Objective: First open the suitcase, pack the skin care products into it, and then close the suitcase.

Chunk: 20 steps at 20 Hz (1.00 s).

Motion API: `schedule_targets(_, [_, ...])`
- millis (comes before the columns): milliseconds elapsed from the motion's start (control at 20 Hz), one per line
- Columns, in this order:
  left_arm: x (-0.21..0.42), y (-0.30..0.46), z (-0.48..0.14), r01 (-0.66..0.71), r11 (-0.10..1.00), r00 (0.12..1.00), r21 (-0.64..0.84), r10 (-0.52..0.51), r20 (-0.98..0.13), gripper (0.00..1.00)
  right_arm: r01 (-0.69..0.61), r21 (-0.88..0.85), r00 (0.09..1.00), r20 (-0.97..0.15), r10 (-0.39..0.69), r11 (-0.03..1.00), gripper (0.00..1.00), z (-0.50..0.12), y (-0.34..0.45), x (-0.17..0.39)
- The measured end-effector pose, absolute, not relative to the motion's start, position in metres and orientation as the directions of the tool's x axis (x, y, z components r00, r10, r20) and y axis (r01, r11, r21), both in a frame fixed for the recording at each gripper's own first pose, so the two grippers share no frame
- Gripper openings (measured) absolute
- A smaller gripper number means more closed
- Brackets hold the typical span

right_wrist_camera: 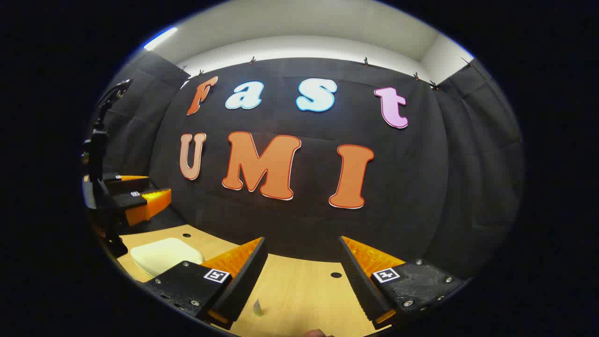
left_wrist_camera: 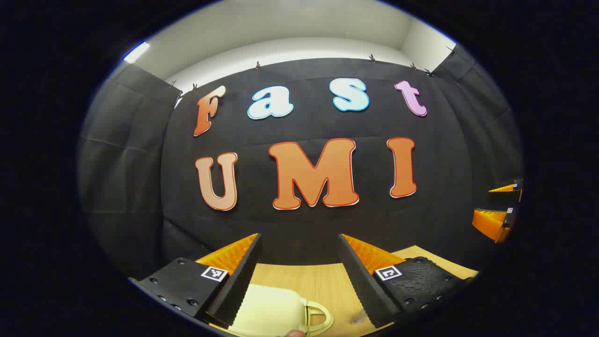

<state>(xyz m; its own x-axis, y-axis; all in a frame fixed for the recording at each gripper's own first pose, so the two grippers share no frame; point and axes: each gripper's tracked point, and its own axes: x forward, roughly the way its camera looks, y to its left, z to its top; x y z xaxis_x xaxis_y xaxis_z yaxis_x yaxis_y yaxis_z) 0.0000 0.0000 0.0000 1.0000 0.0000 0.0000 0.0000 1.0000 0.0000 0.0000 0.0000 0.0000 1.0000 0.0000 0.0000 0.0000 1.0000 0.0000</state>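
The left gripper (left_wrist_camera: pixel 299 276) hangs above a wooden table (left_wrist_camera: pixel 323 281), its fingers spread apart with nothing between them. Just below lies a closed cream suitcase (left_wrist_camera: pixel 266 311), its handle (left_wrist_camera: pixel 320 318) pointing right. The right gripper (right_wrist_camera: pixel 303 281), also spread wide, hovers over the table with the suitcase to its left.

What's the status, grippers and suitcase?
Left gripper open, right gripper open, both empty. Suitcase closed on table, below left gripper. Nothing in the way.
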Motion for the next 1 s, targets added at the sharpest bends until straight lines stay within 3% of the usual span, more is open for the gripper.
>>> schedule_targets(200, [0.001, -0.012, -0.015, 0.004, 1.000, 0.999, 0.010, -0.004, -0.043, 1.00, -0.027, -0.001, 1.000, -0.006, 0.027, 1.000, 0.95, -0.010, 0.002, 0.009])
schedule_targets(700, [0.002, -0.025, 0.000, -0.039, 0.999, 0.999, 0.036, 0.039, 0.001, 1.00, -0.098, -0.002, 0.995, 0.000, 0.098, 0.995, 0.95, -0.019, 0.012, 0.019])
schedule_targets(1000, [0.006, -0.045, -0.030, -0.010, 0.990, 0.999, 0.138, 0.017, -0.049, 0.98, -0.123, -0.024, 0.992, 0.001, 0.123, 0.992, 0.95, -0.028, -0.002, 0.023])
